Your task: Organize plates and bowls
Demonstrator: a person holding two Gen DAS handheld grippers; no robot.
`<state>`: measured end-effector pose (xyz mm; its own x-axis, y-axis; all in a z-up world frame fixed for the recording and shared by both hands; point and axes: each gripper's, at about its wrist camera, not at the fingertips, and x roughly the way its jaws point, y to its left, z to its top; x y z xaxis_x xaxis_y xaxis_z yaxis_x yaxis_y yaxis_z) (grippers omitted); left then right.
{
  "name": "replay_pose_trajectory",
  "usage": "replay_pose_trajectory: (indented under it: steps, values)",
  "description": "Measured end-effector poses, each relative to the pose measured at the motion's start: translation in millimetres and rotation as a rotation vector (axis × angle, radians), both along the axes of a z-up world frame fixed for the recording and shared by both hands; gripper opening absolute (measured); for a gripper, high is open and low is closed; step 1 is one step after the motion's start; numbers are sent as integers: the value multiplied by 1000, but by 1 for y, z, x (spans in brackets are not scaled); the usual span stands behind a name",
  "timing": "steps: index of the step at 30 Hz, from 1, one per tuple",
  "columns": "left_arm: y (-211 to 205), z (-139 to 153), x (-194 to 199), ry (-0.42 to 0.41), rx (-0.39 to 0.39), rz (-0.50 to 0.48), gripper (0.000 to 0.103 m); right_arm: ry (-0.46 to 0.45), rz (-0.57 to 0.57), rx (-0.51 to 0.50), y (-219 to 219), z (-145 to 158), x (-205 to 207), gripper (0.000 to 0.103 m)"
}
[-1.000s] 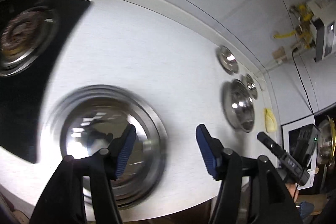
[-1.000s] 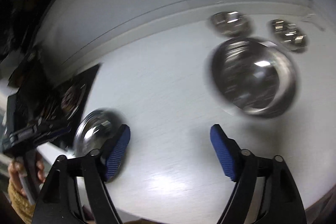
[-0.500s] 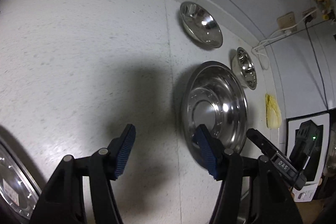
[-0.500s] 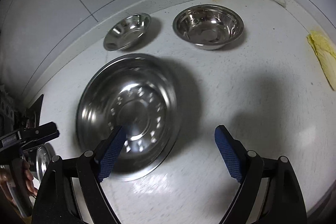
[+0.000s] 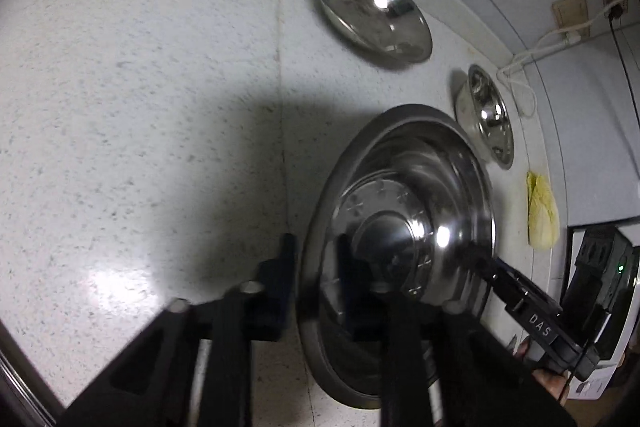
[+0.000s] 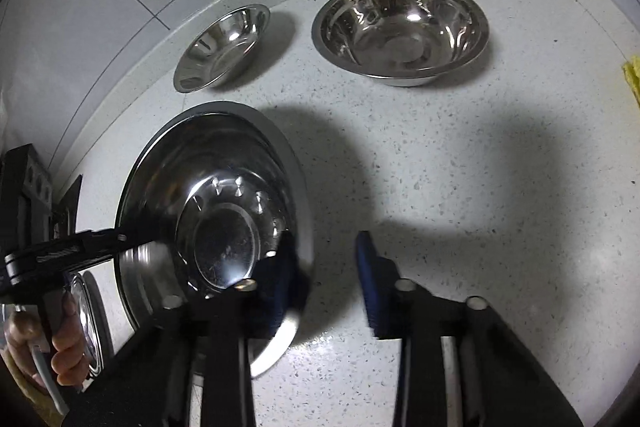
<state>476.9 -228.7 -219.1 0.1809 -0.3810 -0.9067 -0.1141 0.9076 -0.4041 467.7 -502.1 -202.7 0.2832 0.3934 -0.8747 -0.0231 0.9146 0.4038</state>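
Straddling the near rim of the large steel plate point(image 5: 404, 187), your left gripper point(image 5: 316, 279) has moved in over the past half second and narrowed; whether it truly pinches the rim you cannot tell through the blur. Your right gripper point(image 6: 326, 275) has closed in too, one finger over the plate's right edge, the other on the counter point(image 6: 480, 187), still spread. The plate lies flat, just in front of the shallow bowl point(image 6: 222, 47) and deeper bowl point(image 6: 400, 29). A two-handed lift looks imminent.
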Motion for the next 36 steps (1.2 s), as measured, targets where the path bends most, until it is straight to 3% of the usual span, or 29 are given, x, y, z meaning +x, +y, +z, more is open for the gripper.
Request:
replay_pose_trajectory:
  steps: [5, 12, 19, 23, 28, 36]
  values:
    - [-2, 13, -5, -17, -39, -7, 7, -27, -39, 3, -5, 19, -11, 10]
    - [11, 93, -36, -130, -117, -14, 7, -152, -58, 34, -6, 105, -47, 10]
    - [35, 136, -85, -202, -164, -31, 7, -244, -39, 34, 20, 166, -100, 10]
    - [45, 145, -118, -221, -169, -44, 7, -260, -27, 41, 29, 173, -132, 10]
    - [59, 148, -160, -235, -148, -64, 7, -235, -9, 58, 37, 162, -169, 10]
    - [70, 117, -205, -177, -100, -95, 7, -152, 1, 85, 50, 123, -209, 10]
